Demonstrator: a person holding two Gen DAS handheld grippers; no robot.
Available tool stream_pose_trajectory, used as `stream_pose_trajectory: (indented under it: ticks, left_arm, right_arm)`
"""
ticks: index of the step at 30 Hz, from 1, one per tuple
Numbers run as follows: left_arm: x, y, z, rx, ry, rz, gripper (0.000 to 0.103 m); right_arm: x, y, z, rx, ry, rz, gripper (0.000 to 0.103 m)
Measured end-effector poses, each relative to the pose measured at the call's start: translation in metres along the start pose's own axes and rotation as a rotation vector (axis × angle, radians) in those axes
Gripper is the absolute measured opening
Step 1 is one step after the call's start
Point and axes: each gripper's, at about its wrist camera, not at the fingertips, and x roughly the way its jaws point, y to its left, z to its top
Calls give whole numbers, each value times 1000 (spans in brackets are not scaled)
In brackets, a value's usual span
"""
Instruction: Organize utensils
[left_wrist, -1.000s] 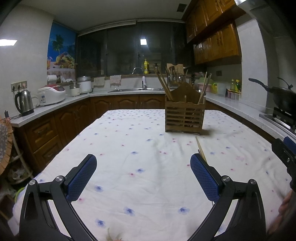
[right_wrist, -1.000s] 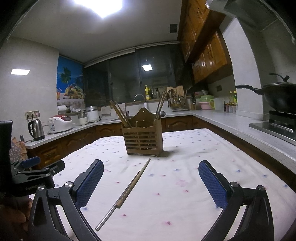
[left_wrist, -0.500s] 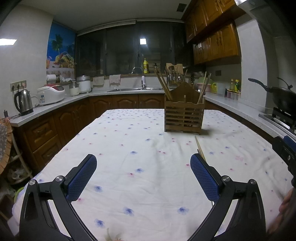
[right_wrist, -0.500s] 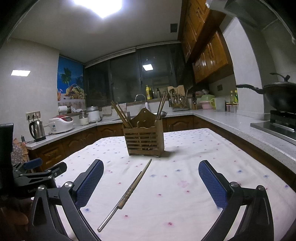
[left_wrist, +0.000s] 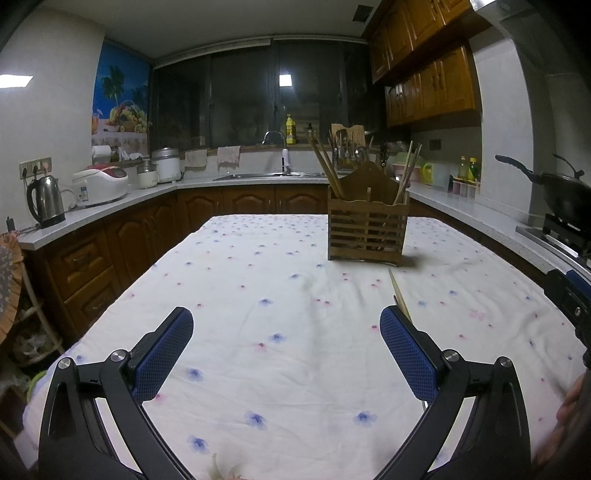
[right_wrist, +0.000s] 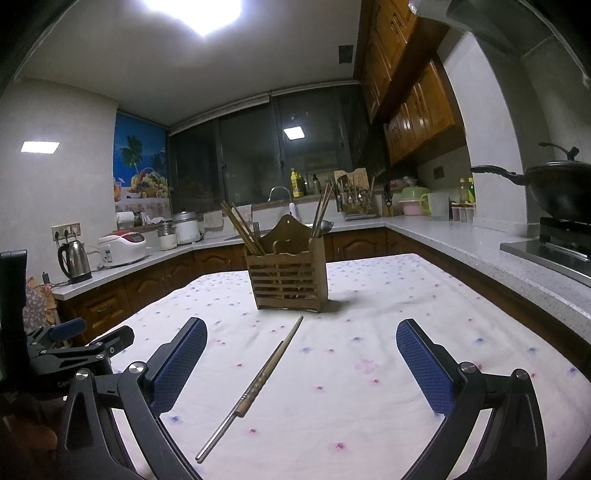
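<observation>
A: So, where are the utensils lying?

B: Two long thin chopsticks (right_wrist: 255, 384) lie side by side on the white tablecloth with small blue and pink flowers (right_wrist: 362, 406), pointing toward the slatted brown wooden utensil holder (right_wrist: 289, 275). One is plain wood; the other has a patterned wooden handle and a silver metal tip at its near end.

A: And the holder?

B: Upright on the cloth, just beyond the chopsticks' far ends. More wooden chopsticks lean out of its left and right compartments.

A: The grippers?

B: The right gripper (right_wrist: 301, 354) has its blue-padded fingers spread wide with nothing between them but the chopsticks down on the cloth. The left gripper (left_wrist: 286, 347) is equally wide apart and empty; from its view only a short wooden end of a chopstick (left_wrist: 399, 295) shows, beside its right pad.
</observation>
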Motion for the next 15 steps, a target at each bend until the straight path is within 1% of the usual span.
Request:
stream_pose_trajectory:
  ticks: [15]
  left_arm:
    - [5, 1, 2, -4, 15, -25, 103]
  right_arm:
    - [2, 6, 2, 7, 25, -1, 103]
